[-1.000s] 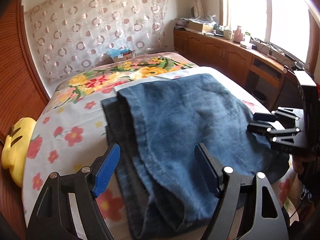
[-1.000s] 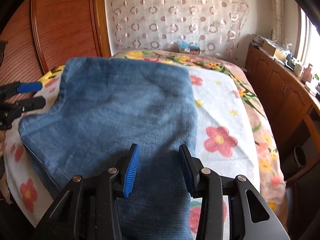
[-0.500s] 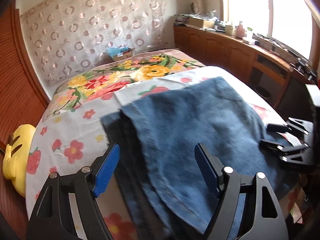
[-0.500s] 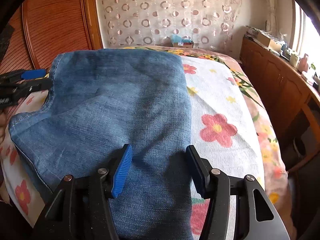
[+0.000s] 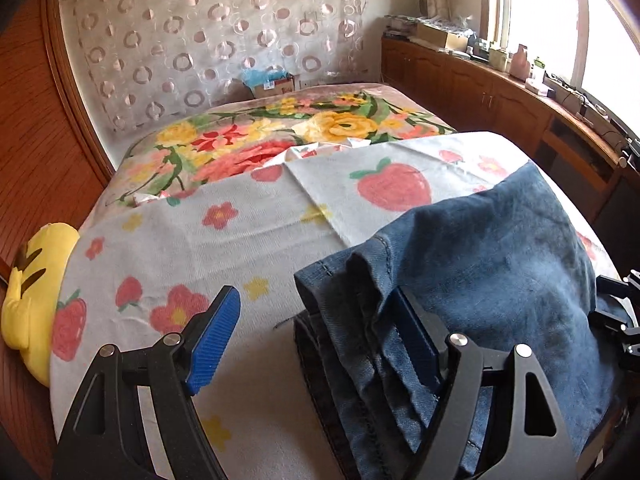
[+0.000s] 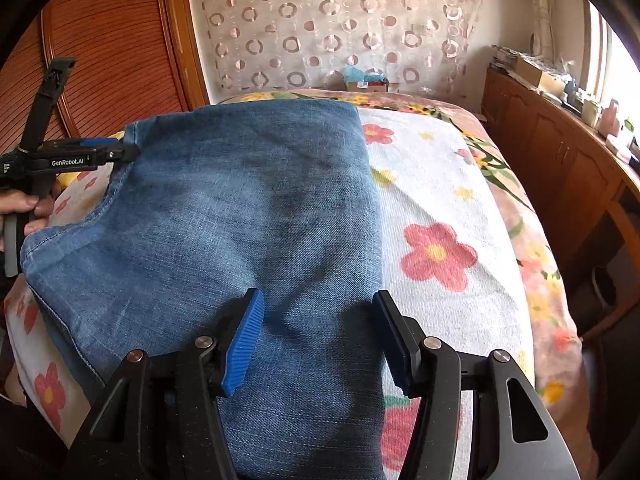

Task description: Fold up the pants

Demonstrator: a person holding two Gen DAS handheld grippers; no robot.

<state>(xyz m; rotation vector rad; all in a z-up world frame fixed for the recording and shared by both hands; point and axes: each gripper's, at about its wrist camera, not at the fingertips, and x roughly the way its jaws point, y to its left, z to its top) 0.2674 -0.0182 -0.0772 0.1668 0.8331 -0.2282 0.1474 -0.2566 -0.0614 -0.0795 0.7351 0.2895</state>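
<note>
Left wrist view: my left gripper (image 5: 316,344), jaws apart, straddled the stacked edge of the folded blue jeans (image 5: 492,280) on the flowered bed sheet (image 5: 208,248). Right wrist view: my right gripper (image 6: 320,340), jaws apart, hovered over the jeans' near end.

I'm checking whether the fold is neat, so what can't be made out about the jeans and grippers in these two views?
- Jeans near end: cut off by the right wrist view's bottom edge.
- Under-layers: hidden by the top denim.
- Right gripper: cropped at the left wrist view's edge.
- Left gripper: tips against the denim edge, grip unclear.
</note>
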